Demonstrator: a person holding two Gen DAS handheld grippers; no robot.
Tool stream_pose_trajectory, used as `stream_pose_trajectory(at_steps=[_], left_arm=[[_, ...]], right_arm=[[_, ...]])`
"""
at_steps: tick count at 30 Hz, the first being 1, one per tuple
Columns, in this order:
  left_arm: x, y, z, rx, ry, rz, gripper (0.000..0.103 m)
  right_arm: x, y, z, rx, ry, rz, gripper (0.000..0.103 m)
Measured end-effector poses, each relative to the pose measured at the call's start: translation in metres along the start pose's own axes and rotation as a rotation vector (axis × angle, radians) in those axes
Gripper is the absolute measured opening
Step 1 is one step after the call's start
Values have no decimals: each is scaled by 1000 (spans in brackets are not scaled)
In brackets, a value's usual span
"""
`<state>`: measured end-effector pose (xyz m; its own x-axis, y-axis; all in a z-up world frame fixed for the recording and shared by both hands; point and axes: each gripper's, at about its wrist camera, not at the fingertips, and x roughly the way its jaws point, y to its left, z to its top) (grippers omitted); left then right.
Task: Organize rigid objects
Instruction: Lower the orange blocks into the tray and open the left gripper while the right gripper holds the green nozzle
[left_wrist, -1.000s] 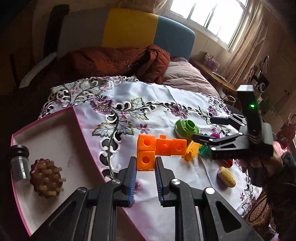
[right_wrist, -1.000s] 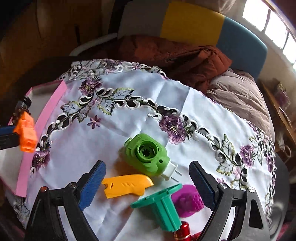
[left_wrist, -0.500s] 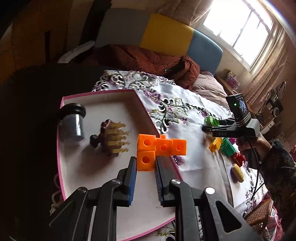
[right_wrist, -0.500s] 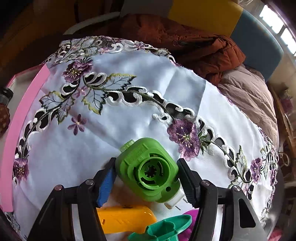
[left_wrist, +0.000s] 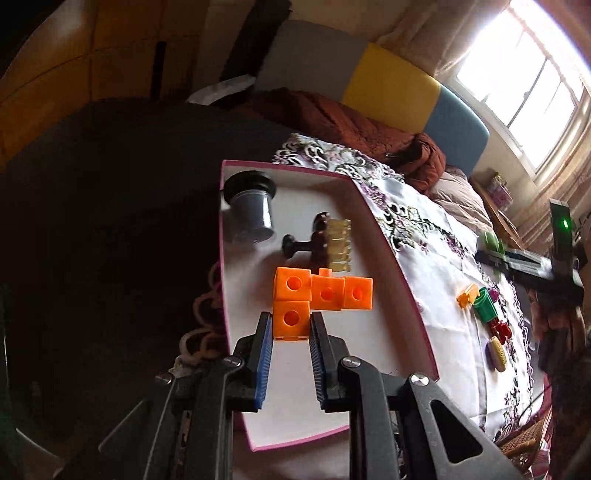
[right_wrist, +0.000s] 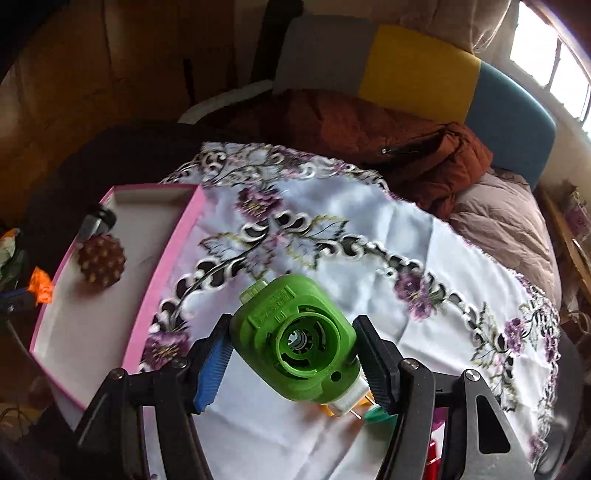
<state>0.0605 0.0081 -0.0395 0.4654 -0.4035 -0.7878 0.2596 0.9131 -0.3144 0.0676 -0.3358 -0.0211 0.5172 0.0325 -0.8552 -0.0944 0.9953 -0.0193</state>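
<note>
My left gripper (left_wrist: 291, 328) is shut on an orange block cluster (left_wrist: 321, 293), held above the white floor of the pink-rimmed tray (left_wrist: 388, 258). In the tray lie a small grey jar with a black lid (left_wrist: 251, 206) and a brown spiky massager (left_wrist: 328, 240). My right gripper (right_wrist: 295, 343) is shut on a green plug-in device (right_wrist: 295, 339) and holds it above the embroidered cloth (right_wrist: 332, 206). That gripper (left_wrist: 487, 254) with the green device (left_wrist: 490, 242) also shows at the right in the left wrist view. The tray (right_wrist: 173, 258) lies to the device's left.
On the cloth (left_wrist: 436, 258) lie a yellow piece (left_wrist: 466, 294), a green spool (left_wrist: 484, 308), a red item (left_wrist: 499, 328) and a yellow oval (left_wrist: 496, 354). A rust jacket (right_wrist: 388, 140) and a multicoloured chair back (right_wrist: 417, 74) stand behind the table. Dark floor lies left of the tray.
My left gripper carried the orange blocks leftward from over the cloth to over the tray. My right gripper closed on the green device and lifted it off the cloth.
</note>
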Motion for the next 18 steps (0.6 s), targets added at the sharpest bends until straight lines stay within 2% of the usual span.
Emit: stream_pose_trajectory(at_steps=[3, 8, 12, 18], left_arm=[[-2, 6, -4, -13, -1, 4, 18], [-2, 7, -9, -16, 5, 8, 18], [3, 4, -9, -16, 12, 35, 18], [16, -5, 3, 12, 12, 94, 18]], right_arm=[[9, 20, -28, -7, 44, 32, 65], [27, 37, -63, -8, 103, 37, 65], [36, 36, -75, -1, 113, 15, 65], [37, 29, -80, 33, 73, 23, 65]])
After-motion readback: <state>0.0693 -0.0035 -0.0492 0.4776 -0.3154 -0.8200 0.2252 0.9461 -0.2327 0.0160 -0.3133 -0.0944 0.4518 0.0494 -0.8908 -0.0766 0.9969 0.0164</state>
